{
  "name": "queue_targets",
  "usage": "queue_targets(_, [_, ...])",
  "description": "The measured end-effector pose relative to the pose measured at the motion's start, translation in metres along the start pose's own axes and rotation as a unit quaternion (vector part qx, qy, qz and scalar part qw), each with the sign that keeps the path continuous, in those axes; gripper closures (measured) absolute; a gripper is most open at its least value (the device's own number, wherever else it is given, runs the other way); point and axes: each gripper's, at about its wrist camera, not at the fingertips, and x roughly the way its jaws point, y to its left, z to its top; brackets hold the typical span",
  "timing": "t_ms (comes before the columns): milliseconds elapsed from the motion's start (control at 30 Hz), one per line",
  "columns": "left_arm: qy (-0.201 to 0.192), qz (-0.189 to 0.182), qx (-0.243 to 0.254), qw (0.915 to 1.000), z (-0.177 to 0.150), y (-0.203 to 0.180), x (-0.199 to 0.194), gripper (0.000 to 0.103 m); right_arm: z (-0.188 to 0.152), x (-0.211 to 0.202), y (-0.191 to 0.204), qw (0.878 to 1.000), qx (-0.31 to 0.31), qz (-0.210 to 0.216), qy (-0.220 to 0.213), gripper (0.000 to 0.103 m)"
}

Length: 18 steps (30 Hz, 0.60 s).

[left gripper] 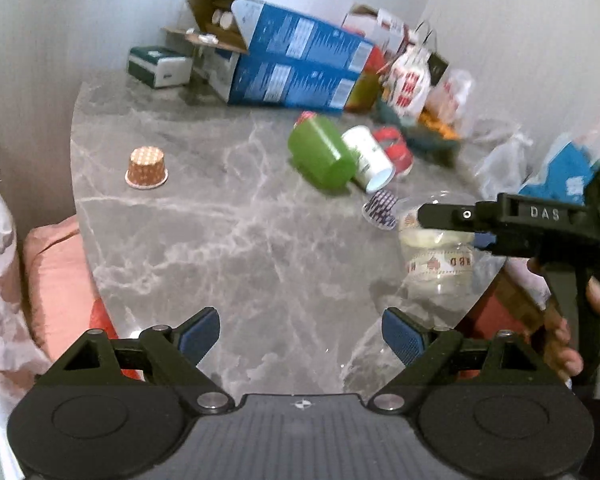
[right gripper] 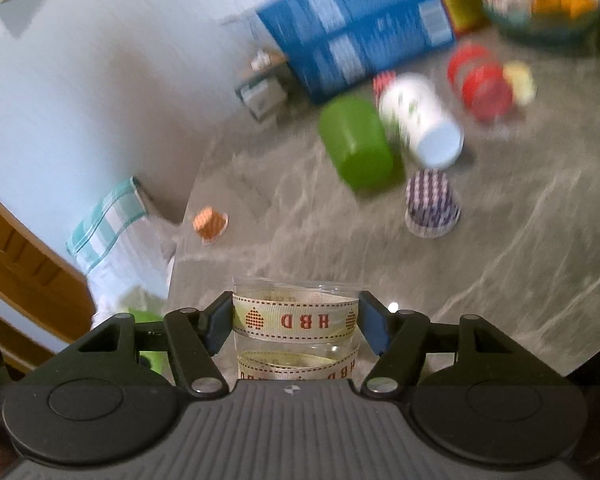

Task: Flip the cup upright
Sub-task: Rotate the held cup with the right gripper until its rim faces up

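Right gripper [right gripper: 296, 330] clamped on clear plastic cup [right gripper: 296, 320] with "HBD" ribbon, at near edge of marble table [left gripper: 220, 240]. Left gripper [left gripper: 300, 336] spread wide, holding nothing, over the table. Beyond: purple patterned cup [right gripper: 432, 204], green cup [left gripper: 322, 152] on its side, orange cup [left gripper: 147, 168] inverted, well apart.

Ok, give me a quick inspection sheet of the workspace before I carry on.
Surface: grey marble table, round-edged.
Job's things: clear plastic cup with HBD ribbon, held off the table.
Clutter: green cup and white cup on their sides; orange cupcake liner and purple cupcake liner upside down; blue boxes; snack bags.
Grippers: right gripper shut on the cup; left gripper open, holding nothing.
Cables: nothing seen.
Surroundings: pale wall, pink cushion.
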Motion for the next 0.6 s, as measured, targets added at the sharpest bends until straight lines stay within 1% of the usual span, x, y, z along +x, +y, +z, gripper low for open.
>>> queue_targets(67, [-0.01,-0.011,-0.001,0.9999,-0.002,0.001,-0.001,0.012,-0.006,-0.015,0.012,0.997,-0.05,-0.03,-0.06,0.037])
queue_targets(133, [-0.018,-0.022,-0.001,0.9996,-0.004,0.003,0.001,0.012,-0.017,-0.027,0.025,0.984,-0.11,-0.056,-0.125,0.037])
queue_targets(200, [-0.02,-0.035,-0.005,0.9992,-0.006,0.007,0.006,0.012,-0.029,-0.035,0.033,0.967,-0.164,-0.062,-0.183,0.037])
queue_targets(300, [-0.023,-0.049,-0.017,0.9984,-0.009,0.012,0.012,0.012,-0.048,-0.039,0.037,0.935,-0.231,-0.069,-0.26,0.037])
queue_targets(367, [-0.029,-0.054,-0.021,0.9979,-0.011,0.014,0.014,0.012,-0.059,-0.038,0.034,0.918,-0.255,-0.066,-0.297,0.037])
queue_targets(467, [-0.041,-0.072,-0.028,0.9961,-0.016,0.017,0.016,0.012,-0.072,-0.029,0.029,0.898,-0.273,-0.07,-0.337,0.037])
queue_targets(567, [-0.07,-0.089,-0.027,0.9932,-0.022,0.016,0.014,0.012,-0.096,-0.019,0.019,0.876,-0.279,-0.071,-0.386,0.037])
queue_targets(600, [-0.081,-0.089,-0.025,0.9925,-0.023,0.015,0.013,0.012,-0.102,-0.014,0.015,0.872,-0.271,-0.071,-0.402,0.037])
